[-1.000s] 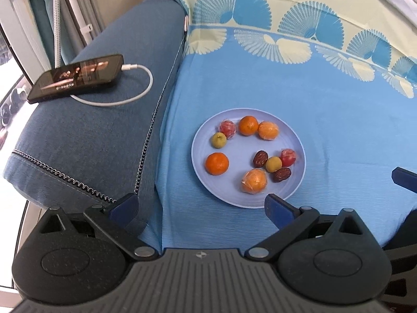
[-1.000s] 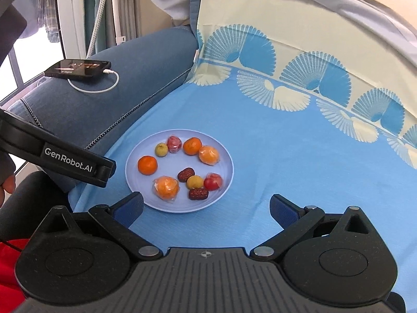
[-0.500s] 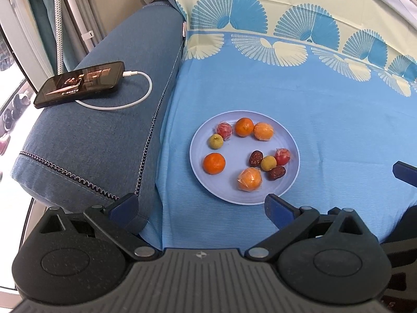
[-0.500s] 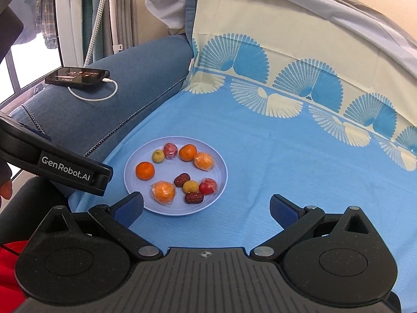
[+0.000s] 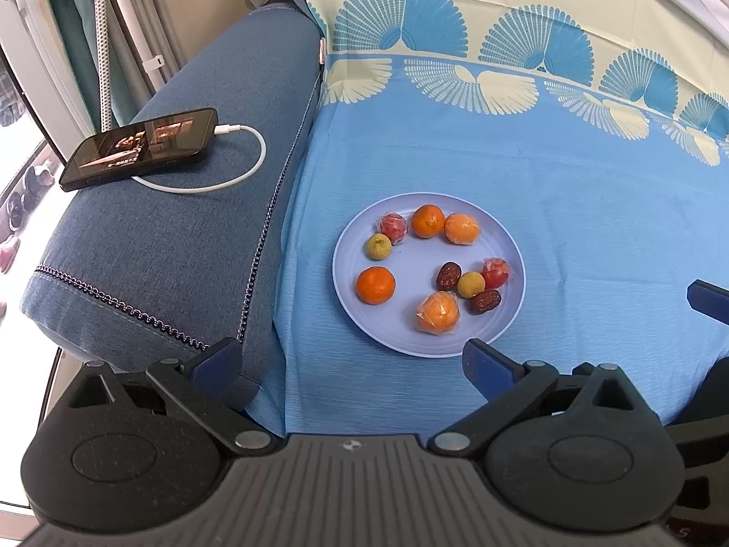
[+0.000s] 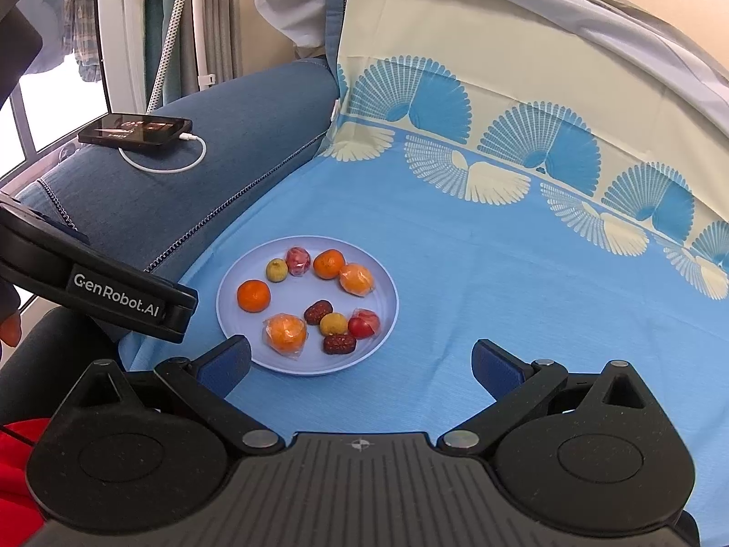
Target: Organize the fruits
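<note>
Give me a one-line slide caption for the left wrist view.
Open left hand-held gripper short of a plate holding ten small fruits on a blue cloth; phone charging on the armrest.

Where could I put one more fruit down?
On the round pale blue plate, the bare middle between the unwrapped orange and the dark red date. The blue patterned cloth right of the plate is open too.

Around the plate (image 6: 387,314) the blue cloth (image 6: 501,273) lay bare to the right and behind, leaving open room there. Left of the plate rose the denim armrest (image 5: 182,228), bearing a phone (image 5: 141,148) and its white cable (image 5: 237,168). On the plate, bare patches showed at the centre and left rim; the fruits crowded the rest.
</note>
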{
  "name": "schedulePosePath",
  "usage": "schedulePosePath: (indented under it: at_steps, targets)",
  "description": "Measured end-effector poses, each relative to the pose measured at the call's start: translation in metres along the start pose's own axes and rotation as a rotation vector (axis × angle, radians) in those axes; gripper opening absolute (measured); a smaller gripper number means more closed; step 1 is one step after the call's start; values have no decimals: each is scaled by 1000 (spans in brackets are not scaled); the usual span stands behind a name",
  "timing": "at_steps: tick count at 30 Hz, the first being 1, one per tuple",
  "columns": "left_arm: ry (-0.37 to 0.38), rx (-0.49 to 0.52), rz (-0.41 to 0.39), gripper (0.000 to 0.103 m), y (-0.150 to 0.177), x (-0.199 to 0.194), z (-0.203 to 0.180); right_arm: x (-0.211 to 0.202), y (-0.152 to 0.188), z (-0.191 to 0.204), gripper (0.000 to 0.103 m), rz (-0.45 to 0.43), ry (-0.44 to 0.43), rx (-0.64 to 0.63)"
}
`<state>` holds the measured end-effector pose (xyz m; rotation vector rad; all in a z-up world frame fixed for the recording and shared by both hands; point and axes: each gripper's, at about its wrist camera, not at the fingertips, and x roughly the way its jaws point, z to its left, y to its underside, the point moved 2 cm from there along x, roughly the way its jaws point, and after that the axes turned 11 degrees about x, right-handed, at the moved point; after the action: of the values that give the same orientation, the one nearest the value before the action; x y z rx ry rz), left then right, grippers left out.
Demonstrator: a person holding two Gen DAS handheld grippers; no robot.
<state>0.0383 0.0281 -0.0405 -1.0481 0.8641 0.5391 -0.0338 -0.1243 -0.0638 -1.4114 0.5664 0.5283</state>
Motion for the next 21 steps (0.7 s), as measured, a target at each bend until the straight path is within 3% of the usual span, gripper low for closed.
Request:
schedulePosePath:
  at_steps: [21]
  targets:
    - [-4,10,-3,103,-2,0,-1,-1,-1,0,102,-1,0,-4]
